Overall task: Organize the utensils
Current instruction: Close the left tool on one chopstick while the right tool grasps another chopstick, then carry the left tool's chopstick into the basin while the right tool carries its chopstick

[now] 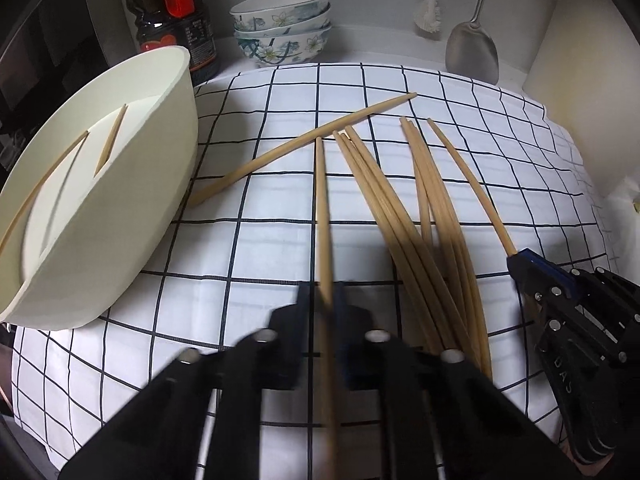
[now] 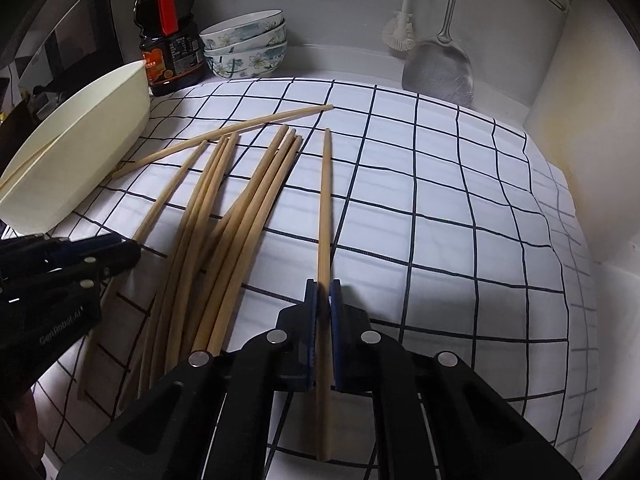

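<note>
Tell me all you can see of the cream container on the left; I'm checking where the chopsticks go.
The cream container is a smooth, matte, plastic-looking tub with slanted walls and a rounded rim, standing at the left edge of the checked cloth. Its inner top has long slots; two chopsticks already poke into them. A loose chopstick on the cloth ends at its base. The dark sauce bottle stands behind it. Neither gripper touches it.

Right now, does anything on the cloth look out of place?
Yes. One chopstick lies crosswise behind the pile, its near end against the tilted cream tub, while the rest point roughly one way.
</note>
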The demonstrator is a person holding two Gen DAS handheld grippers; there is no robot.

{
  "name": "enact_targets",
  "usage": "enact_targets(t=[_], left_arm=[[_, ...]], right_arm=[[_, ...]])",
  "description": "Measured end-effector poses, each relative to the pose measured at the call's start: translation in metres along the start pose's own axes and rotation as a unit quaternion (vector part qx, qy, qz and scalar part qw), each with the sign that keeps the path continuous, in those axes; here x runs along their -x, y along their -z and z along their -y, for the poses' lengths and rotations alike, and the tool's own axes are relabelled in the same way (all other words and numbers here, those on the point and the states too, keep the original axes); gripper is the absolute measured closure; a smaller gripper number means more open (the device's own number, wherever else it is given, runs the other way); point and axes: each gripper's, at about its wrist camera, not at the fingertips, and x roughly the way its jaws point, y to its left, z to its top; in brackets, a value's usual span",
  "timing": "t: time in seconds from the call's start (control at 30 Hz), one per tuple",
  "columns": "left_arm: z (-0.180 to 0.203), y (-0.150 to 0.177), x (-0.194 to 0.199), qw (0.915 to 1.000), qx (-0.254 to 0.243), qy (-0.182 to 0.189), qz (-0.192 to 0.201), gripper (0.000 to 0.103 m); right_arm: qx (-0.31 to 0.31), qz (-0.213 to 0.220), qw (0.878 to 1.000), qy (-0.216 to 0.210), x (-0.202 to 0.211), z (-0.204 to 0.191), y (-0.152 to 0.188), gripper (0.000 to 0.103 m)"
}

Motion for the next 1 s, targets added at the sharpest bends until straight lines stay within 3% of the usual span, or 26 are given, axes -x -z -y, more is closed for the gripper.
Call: enact_targets(t=[0.3, 0.57, 0.8, 1.0], left_arm=[[-0.004, 0.003, 0.016, 0.9995, 0.001, 0.03, 0.003, 0.096], [-0.019, -0.015, 0.062, 0.9978, 0.006, 0.054, 0.039, 0.096], [-0.069, -0.037, 0.107, 0.9962, 0.021, 0.038, 0.075, 0.096], [-0.146, -0.047, 0.125, 0.9948, 0.056, -0.009, 0.084, 0.096]], right_arm=[[-0.043, 0.005, 0.999, -0.013, 0.017, 0.006, 0.004, 0.097], [-0.06, 0.035, 0.997, -0.02, 0.058, -0.002, -0.018, 0.097], [-0.034, 0.062, 0.996, -0.06, 0.082, -0.052, -0.06, 0.097], [-0.007, 0.07, 0.992, -0.108, 0.075, -0.114, -0.1, 0.097]])
